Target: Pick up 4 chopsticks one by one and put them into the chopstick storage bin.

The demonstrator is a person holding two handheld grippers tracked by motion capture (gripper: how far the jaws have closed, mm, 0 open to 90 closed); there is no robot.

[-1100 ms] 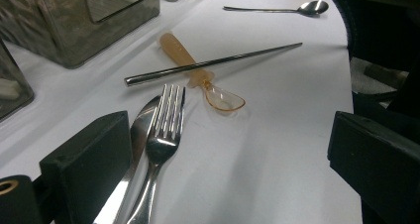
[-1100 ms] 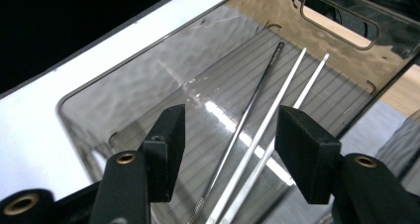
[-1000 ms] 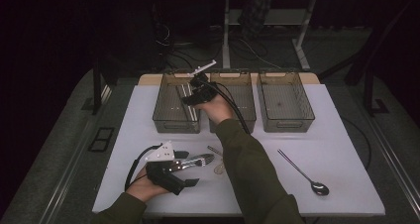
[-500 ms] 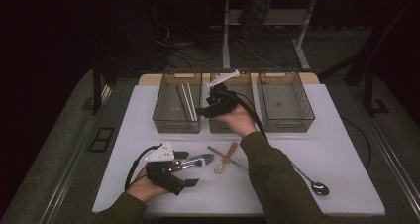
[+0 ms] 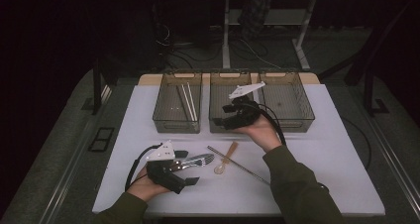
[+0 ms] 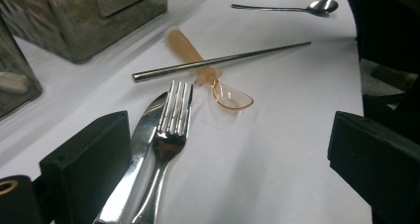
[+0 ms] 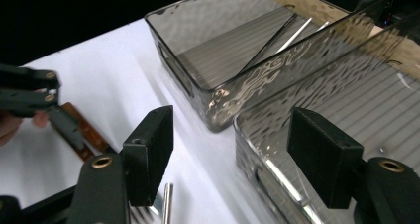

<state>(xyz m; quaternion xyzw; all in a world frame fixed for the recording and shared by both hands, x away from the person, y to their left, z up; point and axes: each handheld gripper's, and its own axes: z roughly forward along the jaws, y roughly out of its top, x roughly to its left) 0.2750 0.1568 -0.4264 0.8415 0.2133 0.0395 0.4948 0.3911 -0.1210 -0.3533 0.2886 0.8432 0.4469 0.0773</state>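
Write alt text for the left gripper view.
A steel fork and knife lie side by side between the left tool's open black jaws on a white table. Beyond them a metal chopstick crosses an amber plastic spoon.

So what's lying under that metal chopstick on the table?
The amber plastic spoon lies under the metal chopstick, which crosses its handle near the bowl. The strip of handle directly beneath the crossing is covered.

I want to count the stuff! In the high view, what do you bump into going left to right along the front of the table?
Left gripper → fork → orange spoon → metal chopstick → sleeve.
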